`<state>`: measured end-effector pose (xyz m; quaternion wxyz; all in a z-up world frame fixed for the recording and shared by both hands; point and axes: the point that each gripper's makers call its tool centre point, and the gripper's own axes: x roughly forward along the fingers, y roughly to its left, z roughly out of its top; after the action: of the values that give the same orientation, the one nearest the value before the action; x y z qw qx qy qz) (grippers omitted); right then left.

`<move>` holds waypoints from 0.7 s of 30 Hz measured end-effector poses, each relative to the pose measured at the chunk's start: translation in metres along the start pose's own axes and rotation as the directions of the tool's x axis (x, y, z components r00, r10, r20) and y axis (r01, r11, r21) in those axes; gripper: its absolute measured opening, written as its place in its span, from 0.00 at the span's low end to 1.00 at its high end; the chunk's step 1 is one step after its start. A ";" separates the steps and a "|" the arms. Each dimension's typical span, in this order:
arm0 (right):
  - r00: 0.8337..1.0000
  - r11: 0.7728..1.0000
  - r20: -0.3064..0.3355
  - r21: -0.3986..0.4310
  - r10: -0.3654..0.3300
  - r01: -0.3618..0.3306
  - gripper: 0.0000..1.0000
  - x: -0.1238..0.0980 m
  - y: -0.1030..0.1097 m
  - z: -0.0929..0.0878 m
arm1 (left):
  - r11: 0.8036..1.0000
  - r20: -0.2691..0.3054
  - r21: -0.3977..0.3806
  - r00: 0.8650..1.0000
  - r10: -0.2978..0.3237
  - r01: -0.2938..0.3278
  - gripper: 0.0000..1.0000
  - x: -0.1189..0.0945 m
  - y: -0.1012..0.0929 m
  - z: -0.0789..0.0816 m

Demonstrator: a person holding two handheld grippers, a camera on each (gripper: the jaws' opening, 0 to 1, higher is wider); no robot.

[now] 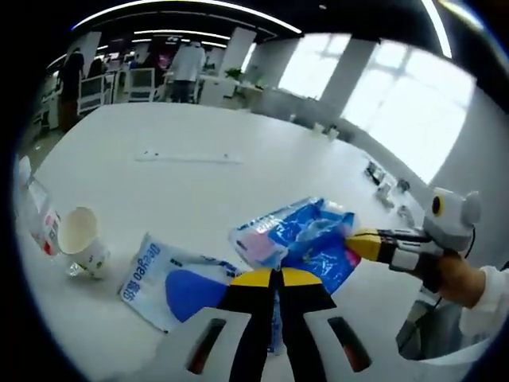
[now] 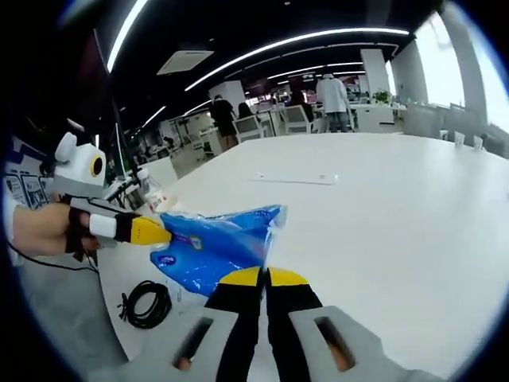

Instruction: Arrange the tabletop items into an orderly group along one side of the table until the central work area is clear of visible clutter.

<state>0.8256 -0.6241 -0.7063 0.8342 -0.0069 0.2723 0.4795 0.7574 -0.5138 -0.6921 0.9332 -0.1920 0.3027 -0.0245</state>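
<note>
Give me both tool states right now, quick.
Left tool: shut on the white and blue packet.
Right tool: shut on the blue plastic bag.

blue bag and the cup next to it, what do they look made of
The blue bag looks like thin glossy plastic film: it crumples, shows glare and is partly see-through at the edges. The cup looks like matte white paper with a rolled rim and small print, lying tipped on its side, though coated paper or plastic can't be ruled out. The flat white and blue packet also looks like printed plastic film.
</note>
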 end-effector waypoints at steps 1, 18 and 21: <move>1.000 1.000 0.000 0.003 -0.001 0.001 0.00 0.000 0.000 0.000 | 1.000 -0.004 0.003 1.000 -0.002 0.002 0.00 0.002 -0.001 0.000; 0.998 0.997 0.018 0.054 -0.053 0.052 0.00 -0.012 -0.028 0.000 | 0.999 -0.035 0.036 0.999 -0.022 0.023 0.00 0.028 -0.016 0.000; 0.998 0.997 0.018 0.061 -0.058 0.057 0.00 -0.013 -0.030 -0.002 | 0.999 -0.039 0.039 0.999 -0.023 0.024 0.00 0.031 -0.018 -0.001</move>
<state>0.8440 -0.6511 -0.7092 0.8501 0.0155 0.2781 0.4469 0.7833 -0.5360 -0.7037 0.9305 -0.1766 0.3178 -0.0453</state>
